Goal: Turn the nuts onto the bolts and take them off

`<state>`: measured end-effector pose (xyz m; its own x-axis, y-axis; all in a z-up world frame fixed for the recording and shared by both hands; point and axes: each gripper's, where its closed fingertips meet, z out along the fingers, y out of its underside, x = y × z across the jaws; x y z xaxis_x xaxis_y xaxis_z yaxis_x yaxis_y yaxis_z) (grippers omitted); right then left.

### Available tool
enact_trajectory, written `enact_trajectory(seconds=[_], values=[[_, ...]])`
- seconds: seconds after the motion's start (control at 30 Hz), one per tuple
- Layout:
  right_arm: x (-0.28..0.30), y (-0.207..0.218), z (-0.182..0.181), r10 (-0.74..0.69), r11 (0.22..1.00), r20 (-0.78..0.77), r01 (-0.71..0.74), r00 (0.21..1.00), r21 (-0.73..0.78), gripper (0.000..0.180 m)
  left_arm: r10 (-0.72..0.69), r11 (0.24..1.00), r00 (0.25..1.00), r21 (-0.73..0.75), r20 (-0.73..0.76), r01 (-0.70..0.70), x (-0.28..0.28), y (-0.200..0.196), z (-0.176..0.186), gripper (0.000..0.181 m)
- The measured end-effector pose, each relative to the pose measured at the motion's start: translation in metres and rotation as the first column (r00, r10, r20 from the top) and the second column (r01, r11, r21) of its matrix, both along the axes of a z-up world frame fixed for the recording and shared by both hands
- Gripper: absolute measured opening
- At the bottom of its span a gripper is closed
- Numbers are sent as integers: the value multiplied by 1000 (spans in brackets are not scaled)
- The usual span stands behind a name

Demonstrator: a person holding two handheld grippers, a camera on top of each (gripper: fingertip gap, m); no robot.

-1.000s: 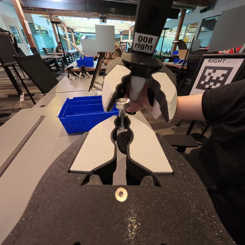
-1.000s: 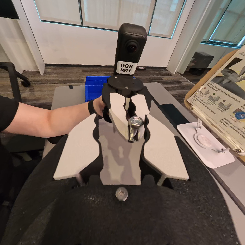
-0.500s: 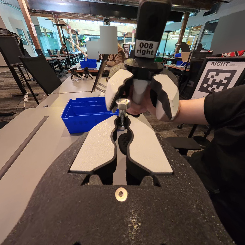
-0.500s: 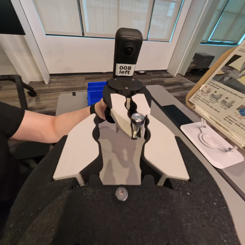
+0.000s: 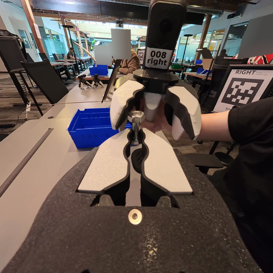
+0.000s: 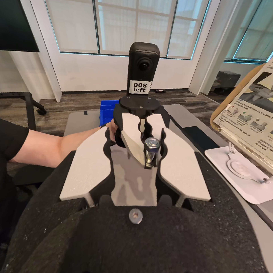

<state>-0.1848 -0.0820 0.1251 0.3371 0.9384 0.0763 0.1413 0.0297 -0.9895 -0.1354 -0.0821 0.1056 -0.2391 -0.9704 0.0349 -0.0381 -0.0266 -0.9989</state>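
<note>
A long grey table [image 5: 29,147] runs under both tools, with a blue plastic bin [image 5: 91,127] on it and a white flat tray [image 6: 236,174] off to one side. The left gripper [image 5: 135,137], black with white finger plates, is clamped on the lower end of a silver threaded bolt [image 5: 136,127] with a hexagonal head, held upright above the table. A nut [image 5: 135,142] sits at its pinch. The right gripper [image 6: 133,149] faces it, fingers spread wide either side of the bolt's head.

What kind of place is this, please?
Probably an open office or workshop used for recording tasks: rows of desks with people seated, blue bins on grey tables, and an instruction board.
</note>
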Motion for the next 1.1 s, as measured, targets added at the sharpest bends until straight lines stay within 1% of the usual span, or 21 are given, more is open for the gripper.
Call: enact_trajectory(seconds=[0.2, 0.4, 0.5, 0.6, 0.67, 0.77, 0.8, 0.9, 0.97, 1.1], values=[[0, 4, 1, -17, 1000, -13, 17, 1000, -18, 59, 15, 1000, 1000, 13, 0, -15, -2, 2, 1, 9], [13, -2, -1, -56, 998, -8, 55, 998, -44, 63, 39, 999, 999, 11, 6, -39, -6, 8, 3, 9], [24, -6, 0, -85, 996, 3, 85, 996, -13, 55, 40, 999, 999, -6, 20, -40, -7, 9, 5, 9], [28, 1, 2, -127, 992, 5, 127, 992, 8, 56, 23, 1000, 1000, -2, 13, -23, -5, 5, 3, 9], [24, 5, 3, -114, 993, -7, 114, 993, 4, 55, 10, 1000, 1000, 7, 5, -10, -2, 1, 2, 9], [13, 2, 3, -46, 998, -30, 44, 999, -39, 55, 23, 1000, 1000, 19, -9, -23, 0, 2, -1, 9], [11, 1, 2, -34, 998, -35, 32, 999, -45, 58, 25, 999, 1000, 21, -11, -25, 0, 3, -1, 9], [17, -2, 3, -52, 998, -37, 51, 998, -29, 61, 44, 999, 999, 13, 3, -44, -4, 8, 1, 9], [25, -6, 5, -60, 998, -44, 60, 997, -16, 56, 45, 999, 999, -5, 20, -45, -8, 10, 5, 9], [29, -8, 10, -57, 998, -65, 57, 996, -9, 60, 37, 999, 999, -3, 25, -37, -10, 9, 6, 9]])
